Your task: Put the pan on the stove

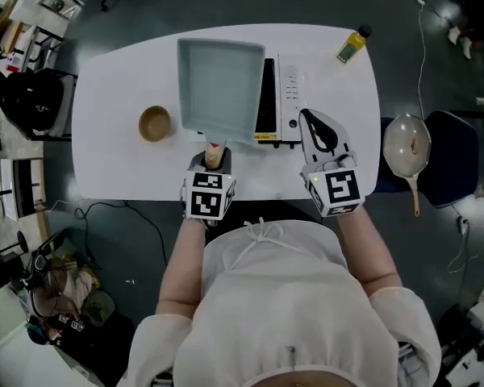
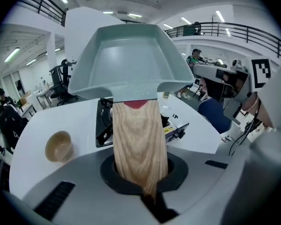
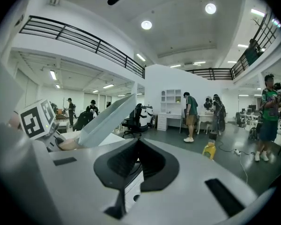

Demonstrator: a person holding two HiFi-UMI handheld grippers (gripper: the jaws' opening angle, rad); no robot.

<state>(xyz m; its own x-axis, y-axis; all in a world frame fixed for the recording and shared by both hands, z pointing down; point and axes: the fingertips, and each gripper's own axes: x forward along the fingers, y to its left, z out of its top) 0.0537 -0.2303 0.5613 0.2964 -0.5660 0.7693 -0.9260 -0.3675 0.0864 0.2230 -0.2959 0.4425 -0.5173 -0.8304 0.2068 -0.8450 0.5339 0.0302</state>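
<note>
A square grey-blue pan [image 1: 222, 79] with a wooden handle [image 1: 215, 153] hangs tilted above the white table [image 1: 105, 160]. My left gripper [image 1: 214, 164] is shut on that handle [image 2: 139, 144]. In the left gripper view the pan [image 2: 131, 60] is lifted over the portable stove [image 2: 105, 121]. In the head view it hides the left part of the stove [image 1: 281, 103]. My right gripper [image 1: 316, 131] rests just right of the stove, jaws together and empty. In the right gripper view the pan [image 3: 107, 118] shows edge-on at the left, beyond the gripper [image 3: 136, 144].
A small wooden bowl [image 1: 154, 123] stands left of the pan. A yellow bottle [image 1: 353, 43] lies at the table's far right corner. A round pan [image 1: 406, 147] lies on a dark chair [image 1: 452, 160] to the right. People stand in the room behind.
</note>
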